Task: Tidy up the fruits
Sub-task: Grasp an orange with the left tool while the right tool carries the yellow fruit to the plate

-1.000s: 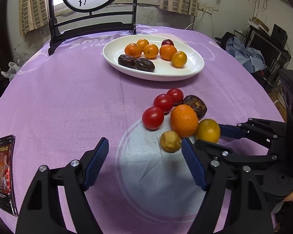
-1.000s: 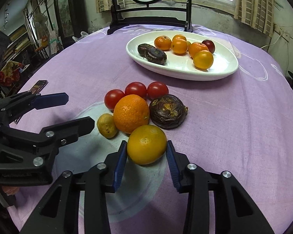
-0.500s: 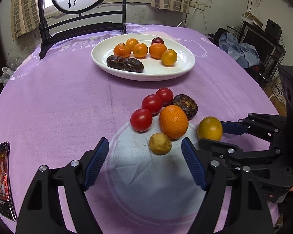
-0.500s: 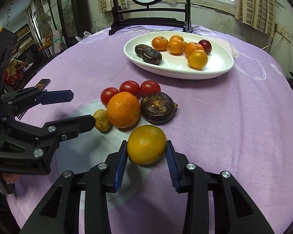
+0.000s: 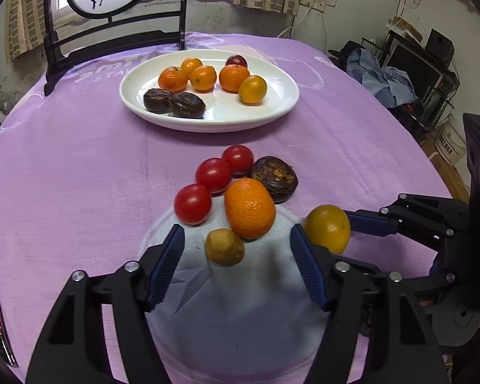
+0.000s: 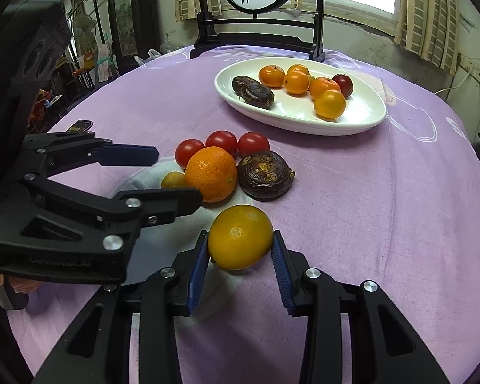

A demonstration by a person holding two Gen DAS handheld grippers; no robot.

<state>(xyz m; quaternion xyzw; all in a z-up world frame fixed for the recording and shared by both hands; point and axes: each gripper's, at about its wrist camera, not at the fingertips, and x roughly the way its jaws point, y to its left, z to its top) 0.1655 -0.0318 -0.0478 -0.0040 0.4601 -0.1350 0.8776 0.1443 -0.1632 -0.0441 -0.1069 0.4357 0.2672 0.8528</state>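
Nearby, plate (image 6: 361,124) beyond loose tomatoes (image 6: 222,142).

Three red tomatoes (image 5: 213,175), an orange mandarin (image 5: 249,208) and a white plate (image 5: 281,108) on purple cloth (image 5: 80,166)

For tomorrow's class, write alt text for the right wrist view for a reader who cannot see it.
The right gripper clamps a yellow-orange citrus fruit above a purple tablecloth. Beyond it lie a large orange, three tomatoes and a dark wrinkled fruit; a white plate of fruit sits farther back. The open left gripper reaches in from the left.
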